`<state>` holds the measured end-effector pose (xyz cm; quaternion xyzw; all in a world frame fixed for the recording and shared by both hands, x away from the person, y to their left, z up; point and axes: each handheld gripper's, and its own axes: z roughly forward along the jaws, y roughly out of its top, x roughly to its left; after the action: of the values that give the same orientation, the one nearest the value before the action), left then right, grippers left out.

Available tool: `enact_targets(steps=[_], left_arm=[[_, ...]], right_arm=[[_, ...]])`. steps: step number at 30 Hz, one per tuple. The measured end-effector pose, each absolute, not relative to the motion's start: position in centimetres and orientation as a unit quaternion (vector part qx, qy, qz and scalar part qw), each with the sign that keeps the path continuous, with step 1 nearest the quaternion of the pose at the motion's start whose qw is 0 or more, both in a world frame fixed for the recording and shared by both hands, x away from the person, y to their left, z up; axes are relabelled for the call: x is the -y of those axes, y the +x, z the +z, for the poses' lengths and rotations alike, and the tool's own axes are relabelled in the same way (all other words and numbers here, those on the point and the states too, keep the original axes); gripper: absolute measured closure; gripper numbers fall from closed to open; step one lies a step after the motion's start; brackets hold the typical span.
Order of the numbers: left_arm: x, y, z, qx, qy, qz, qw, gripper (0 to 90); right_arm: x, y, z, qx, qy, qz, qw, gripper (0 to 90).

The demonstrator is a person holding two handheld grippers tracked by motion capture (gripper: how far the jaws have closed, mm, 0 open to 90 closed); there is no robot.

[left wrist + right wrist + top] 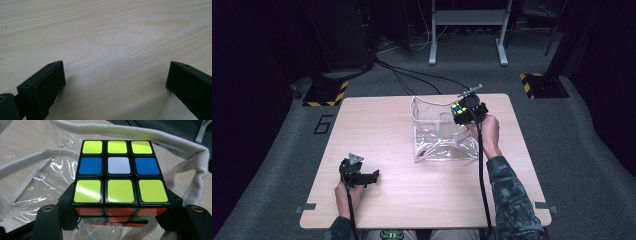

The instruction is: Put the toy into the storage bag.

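Wooden table point(377, 125), clear plastic bag point(439, 137) standing open toward its far right. Right gripper point(462, 111) over bag's rim, clamped on puzzle cube point(120, 171), no long axis, yellow-blue-white face toward camera. Left gripper point(115, 77) on near-left tabletop, spread wide, empty.

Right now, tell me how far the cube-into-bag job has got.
Done: the right gripper has the puzzle cube clamped between its jaws and raised over the clear bag, by the white handle. In hand: carrying the cube above the bag's open top. Left: lowering it inside and letting go; the cube is not yet in the bag. The left gripper is open near the table, holding nothing.
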<state>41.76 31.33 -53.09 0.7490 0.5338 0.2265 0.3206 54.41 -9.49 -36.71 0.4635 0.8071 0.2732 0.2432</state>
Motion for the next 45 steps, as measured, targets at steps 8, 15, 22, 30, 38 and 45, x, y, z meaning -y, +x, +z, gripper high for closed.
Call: enact_targets(steps=[8, 15, 22, 30, 38, 45], left_arm=[[-31.3, 41.8, -53.1, -0.534, 0.749, 0.226, 0.321, 2.0], [-31.4, 41.8, -53.1, -0.534, 0.749, 0.226, 0.320, 2.0], [-31.4, 41.8, -53.1, -0.534, 0.748, 0.226, 0.322, 2.4], [-31.3, 41.8, -53.1, -0.535, 0.748, 0.226, 0.323, 2.4], [-31.3, 41.8, -53.1, -0.535, 0.747, 0.226, 0.323, 2.4], [-31.3, 41.8, -53.1, -0.536, 0.747, 0.226, 0.323, 2.4]], right_arm=[[9.5, 54.4, -36.7, -0.809, 0.465, 0.268, 0.238, 32.4], [9.5, 54.4, -36.4, -0.810, 0.465, 0.274, 0.229, 22.2], [9.3, 53.5, -35.6, -0.814, 0.448, 0.296, 0.219, 5.5], [9.3, 51.9, -34.5, -0.820, 0.424, 0.316, 0.220, 0.7], [9.7, 50.1, -33.6, -0.819, 0.407, 0.332, 0.231, 0.2], [10.5, 48.5, -33.0, -0.815, 0.405, 0.341, 0.238, 0.4]])
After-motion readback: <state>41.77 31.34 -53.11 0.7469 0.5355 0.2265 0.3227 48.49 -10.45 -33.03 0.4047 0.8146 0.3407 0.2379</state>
